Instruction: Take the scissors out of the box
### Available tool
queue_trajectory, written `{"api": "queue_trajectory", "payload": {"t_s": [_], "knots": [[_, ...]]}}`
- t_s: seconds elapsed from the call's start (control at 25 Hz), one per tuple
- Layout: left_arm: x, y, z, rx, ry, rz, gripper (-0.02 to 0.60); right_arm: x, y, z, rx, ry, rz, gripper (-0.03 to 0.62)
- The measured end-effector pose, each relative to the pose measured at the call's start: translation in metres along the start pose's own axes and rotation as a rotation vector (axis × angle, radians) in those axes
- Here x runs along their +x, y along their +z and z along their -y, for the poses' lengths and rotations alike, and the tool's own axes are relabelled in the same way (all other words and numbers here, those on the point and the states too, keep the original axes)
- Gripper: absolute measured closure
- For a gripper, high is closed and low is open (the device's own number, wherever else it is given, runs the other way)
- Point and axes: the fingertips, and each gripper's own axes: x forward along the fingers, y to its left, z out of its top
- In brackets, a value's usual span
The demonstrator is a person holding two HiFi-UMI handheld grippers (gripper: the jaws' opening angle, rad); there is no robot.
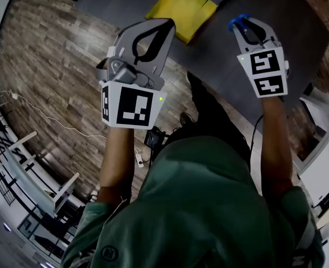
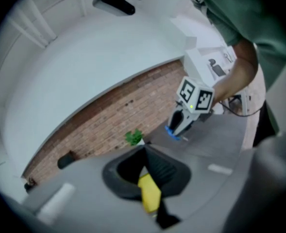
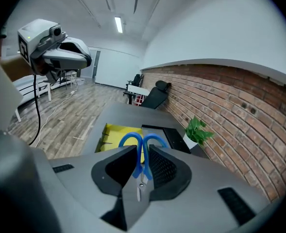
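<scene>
Between the right tongs point(image 3: 143, 148) sit the scissors point(image 3: 143, 160), and we see them gripped at the neck, where the blue handles meet the blades. The two handle loops stick out past the tips of the tongs, while the short metal blades point back along the gap toward the camera. Both sides of the right tongs press against the scissors, so they are clamped on them and not merely beside them. From the head view we find the scissors raised over the dark worktop point(image 1: 220, 57), clear of the yellow box point(image 1: 181, 7) and to its right, with open worktop between them. The box lies on the worktop with its flaps folded out, and in the right gripper view it shows just beyond the handle loops. Our left tongs point(image 2: 143, 150) are brought together at the tips and carry nothing; the yellow of the box shows through the gap behind the tips. In the head view they hang near the left corner of the box, well apart from the scissors. A small green plant point(image 3: 197, 130) stands at the far edge of the worktop against the brick wall point(image 3: 230, 101), and wooden floor point(image 1: 52, 66) lies to the left.
</scene>
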Motion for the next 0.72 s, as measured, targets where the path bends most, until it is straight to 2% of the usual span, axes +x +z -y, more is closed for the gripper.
{"api": "queue_trajectory", "payload": {"t_s": [0.28,0.72], "knots": [[0.020,0.009,0.024,0.023,-0.073,0.004,0.581,-0.005,-0.045,0.004,0.055,-0.006,-0.058,0.517],[0.065,0.004,0.064,0.000,-0.192,0.025,0.581,0.003,-0.105,0.000,0.139,-0.004,-0.149,0.517]]}}
